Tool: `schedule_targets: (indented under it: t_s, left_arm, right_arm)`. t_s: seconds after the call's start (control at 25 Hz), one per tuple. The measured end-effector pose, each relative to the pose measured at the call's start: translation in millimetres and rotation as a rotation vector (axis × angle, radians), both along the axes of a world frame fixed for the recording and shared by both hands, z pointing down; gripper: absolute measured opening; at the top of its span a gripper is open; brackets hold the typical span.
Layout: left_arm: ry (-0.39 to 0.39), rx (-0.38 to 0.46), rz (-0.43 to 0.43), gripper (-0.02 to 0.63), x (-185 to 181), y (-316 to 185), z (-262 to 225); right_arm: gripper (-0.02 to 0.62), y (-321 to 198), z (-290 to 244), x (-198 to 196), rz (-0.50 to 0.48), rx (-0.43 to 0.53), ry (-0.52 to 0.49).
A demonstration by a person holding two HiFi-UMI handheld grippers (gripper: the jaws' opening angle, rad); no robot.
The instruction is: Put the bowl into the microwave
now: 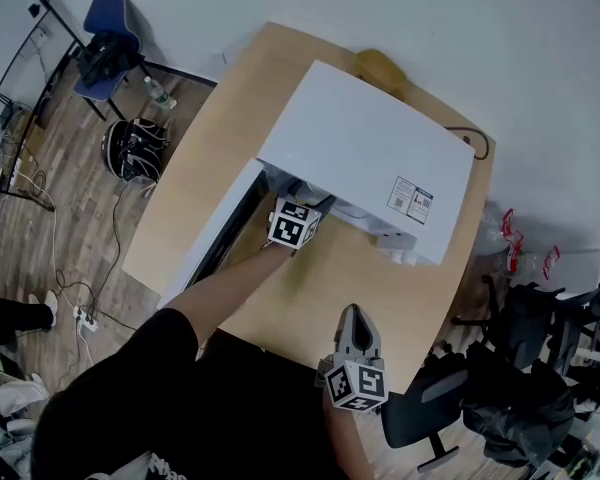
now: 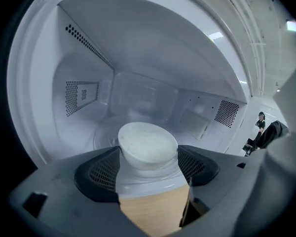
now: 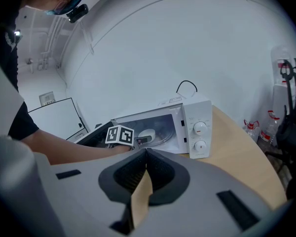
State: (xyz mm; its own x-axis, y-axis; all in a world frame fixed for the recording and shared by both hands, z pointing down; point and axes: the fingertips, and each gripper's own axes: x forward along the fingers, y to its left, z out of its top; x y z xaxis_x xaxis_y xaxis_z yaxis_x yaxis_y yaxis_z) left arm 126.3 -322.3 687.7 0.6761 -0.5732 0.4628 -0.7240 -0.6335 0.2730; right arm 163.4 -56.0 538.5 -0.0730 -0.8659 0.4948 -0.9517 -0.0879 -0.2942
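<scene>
Sitting upright on the glass turntable [image 2: 155, 176] inside the microwave [image 1: 370, 158]: white bowl [image 2: 148, 143], contents hard to make out, pale and grainy at most. Head view hides the bowl completely; the oven's white top covers the cavity. Left gripper view shows it best. Right gripper view catches it small, through the open front.

Left gripper [image 2: 148, 157]: jaws wide apart, bowl just past the tips, its sides lining up with both pads. Whether the pads touch it can't be settled from any view. In head view only this gripper's marker cube [image 1: 295, 224] shows at the oven mouth; the jaws are lost inside.

Right gripper [image 3: 147, 154]: jaws together, nothing between them, held over the near edge of the table [image 1: 310, 288], well apart from the oven.

Door [image 1: 215, 233] swung open to the left, seen edge-on from above, mostly hidden behind the forearm [image 3: 64, 144] in right gripper view. Two dials [image 3: 200, 136] visible only from the right gripper. Perforated vents [image 2: 81, 97] on the cavity walls visible only from the left gripper. Sticker [image 1: 410, 200] on the oven top, print unreadable.
</scene>
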Motion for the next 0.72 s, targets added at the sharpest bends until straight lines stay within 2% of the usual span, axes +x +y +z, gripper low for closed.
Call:
schedule_targets:
  t_s: [0.72]
  left_arm:
    - [0.002, 0.034, -0.006, 0.342, 37, -20, 1]
  right_arm:
    - [0.060, 3, 8, 41, 0.042, -0.030, 0.001]
